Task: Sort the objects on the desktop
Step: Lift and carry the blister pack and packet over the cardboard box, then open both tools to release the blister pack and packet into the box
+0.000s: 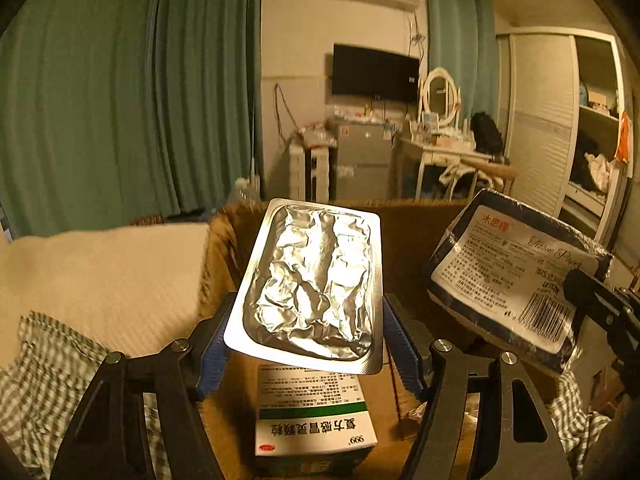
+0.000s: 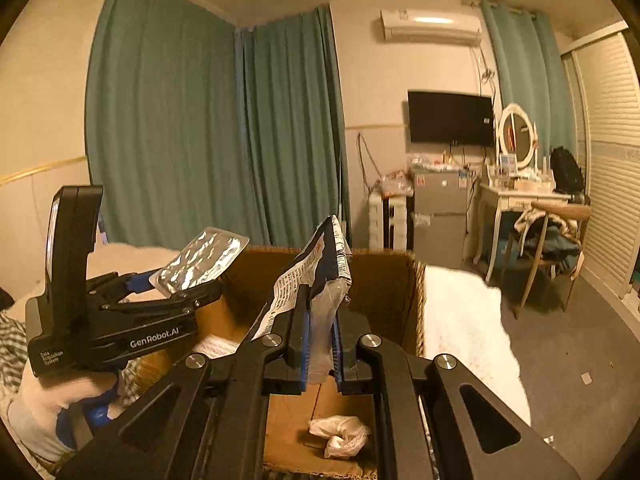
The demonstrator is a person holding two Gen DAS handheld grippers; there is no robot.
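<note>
While hanging above the open brown cardboard box (image 1: 404, 240), gripping a silver foil blister sheet with a crinkled face (image 1: 310, 286) between the blue pads of the left gripper (image 1: 308, 344), pads pressing on its two long edges, sheet tilting up toward the box's far wall. Holding it over the white-and-green medicine carton with Chinese print (image 1: 314, 412), which is lying flat on the box floor near the near wall. Pinching, just right of the foil sheet and also over the box, a dark blue plastic-wrapped tissue pack with a white printed label and barcode (image 2: 320, 272) in the right gripper (image 2: 320, 344), jaws squeezing nearly together on the thin end of the wrapper, pack standing up edgewise above the box interior. Resting on the box floor below the right gripper, a crumpled white wad (image 2: 340, 434). Lying left of the box, a cream blanket (image 1: 108, 276) and a grey-and-white checked cloth (image 1: 44, 364). Showing at the left gripper's handle, a hand in a white glove (image 2: 52, 396).
</note>
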